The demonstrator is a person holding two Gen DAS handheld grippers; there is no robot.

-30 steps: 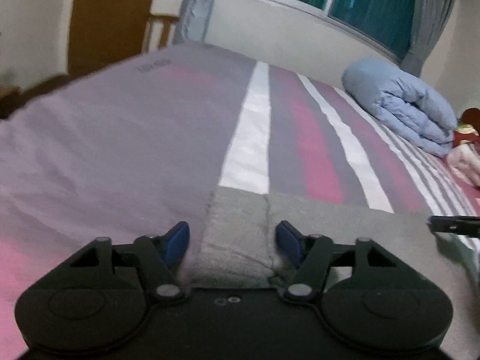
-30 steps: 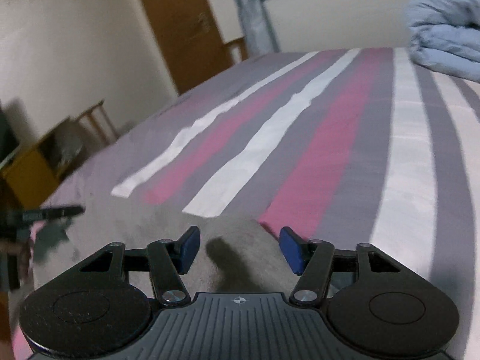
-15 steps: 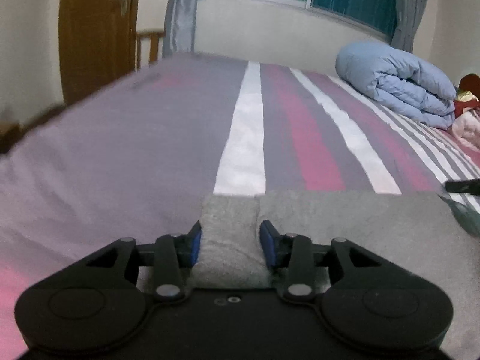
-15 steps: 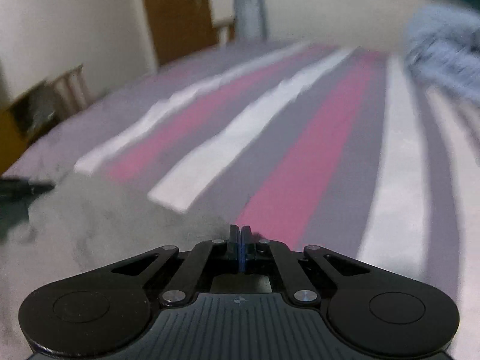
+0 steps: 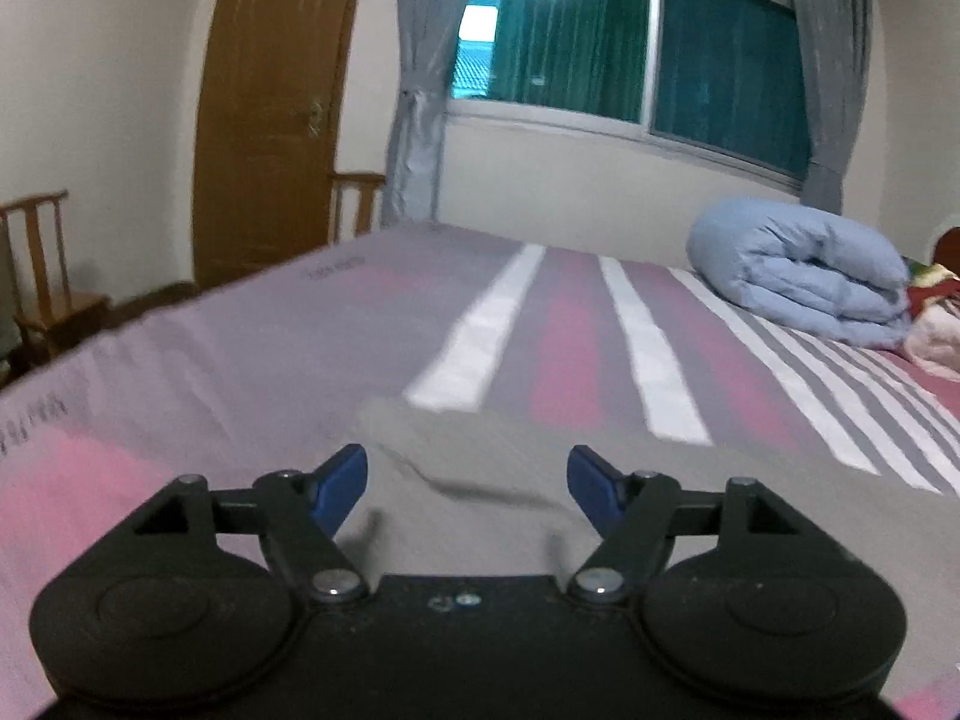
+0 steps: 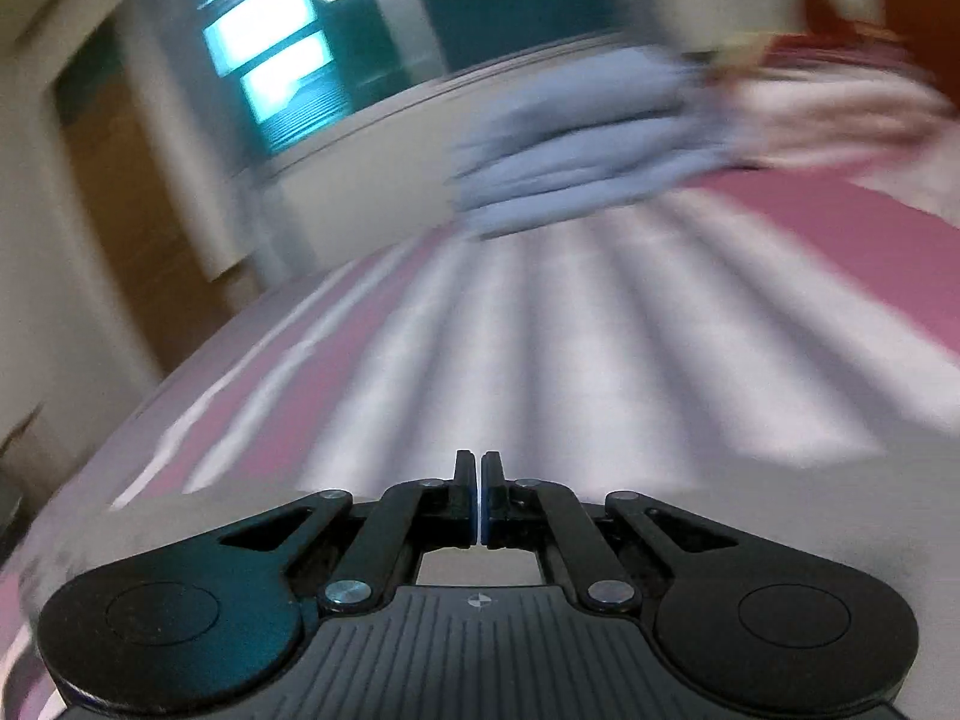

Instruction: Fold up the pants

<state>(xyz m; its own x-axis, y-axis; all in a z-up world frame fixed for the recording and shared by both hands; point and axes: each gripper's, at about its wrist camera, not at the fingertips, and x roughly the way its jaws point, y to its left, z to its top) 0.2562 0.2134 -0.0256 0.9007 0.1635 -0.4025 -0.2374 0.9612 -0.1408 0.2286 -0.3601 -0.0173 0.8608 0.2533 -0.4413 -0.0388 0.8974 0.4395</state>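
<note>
On the striped bed (image 5: 240, 372), the left gripper (image 5: 468, 480) is opening over the grey pants (image 5: 480, 468) edge, while the right gripper (image 6: 478, 480) is pressed together, seemingly empty in the blur.

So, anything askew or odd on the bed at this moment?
One thing: the grey pants have a raised crease between the left gripper's opening jaws, so they do not lie flat. The right wrist view is too blurred to judge.
</note>
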